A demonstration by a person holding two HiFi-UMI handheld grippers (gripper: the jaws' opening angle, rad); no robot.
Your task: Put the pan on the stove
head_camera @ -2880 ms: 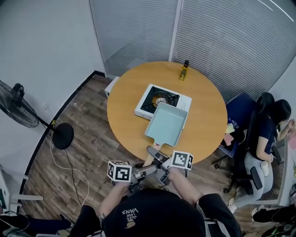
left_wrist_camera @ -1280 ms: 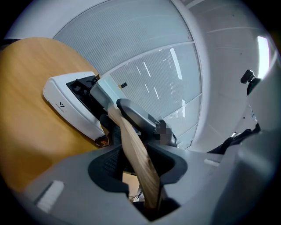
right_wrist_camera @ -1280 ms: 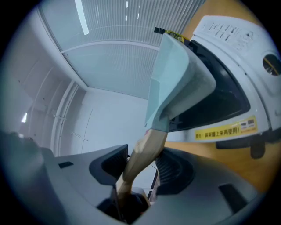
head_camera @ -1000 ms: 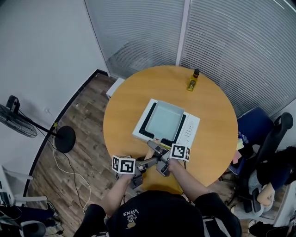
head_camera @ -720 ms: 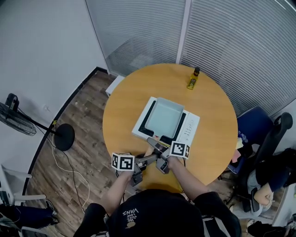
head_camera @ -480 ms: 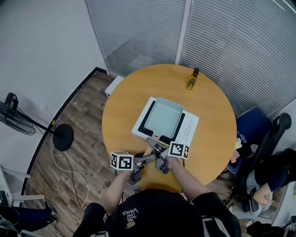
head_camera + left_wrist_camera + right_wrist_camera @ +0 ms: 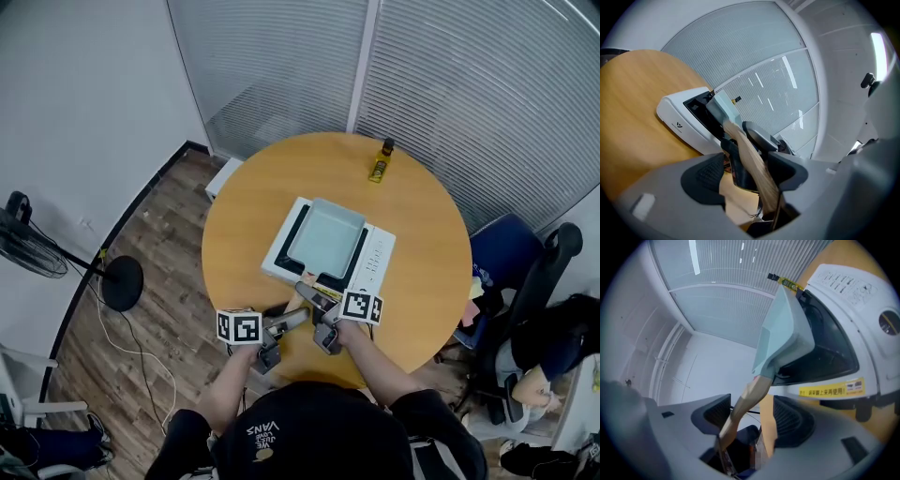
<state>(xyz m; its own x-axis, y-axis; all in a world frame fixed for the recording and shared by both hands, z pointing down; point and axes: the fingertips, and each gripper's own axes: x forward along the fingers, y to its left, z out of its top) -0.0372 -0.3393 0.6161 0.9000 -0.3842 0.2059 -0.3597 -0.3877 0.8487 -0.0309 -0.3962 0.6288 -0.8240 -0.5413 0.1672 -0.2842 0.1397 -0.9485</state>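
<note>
Your pale blue square pan [image 7: 325,240] sits on the white portable stove [image 7: 377,267], on the round wooden table [image 7: 239,202]. Your left gripper [image 7: 296,318] and right gripper [image 7: 308,295] both straddle its wooden handle [image 7: 746,401], their jaws opening and not clamping it.

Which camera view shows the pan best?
The head view: the whole pan shows from above, sitting on the stove. The left gripper view shows mostly its wooden handle; the right gripper view shows its side and handle.

Yellow sticker [image 7: 830,391] with Chinese characters on stove [image 7: 843,310] front, illegible white print on black top [image 7: 281,441]
</note>
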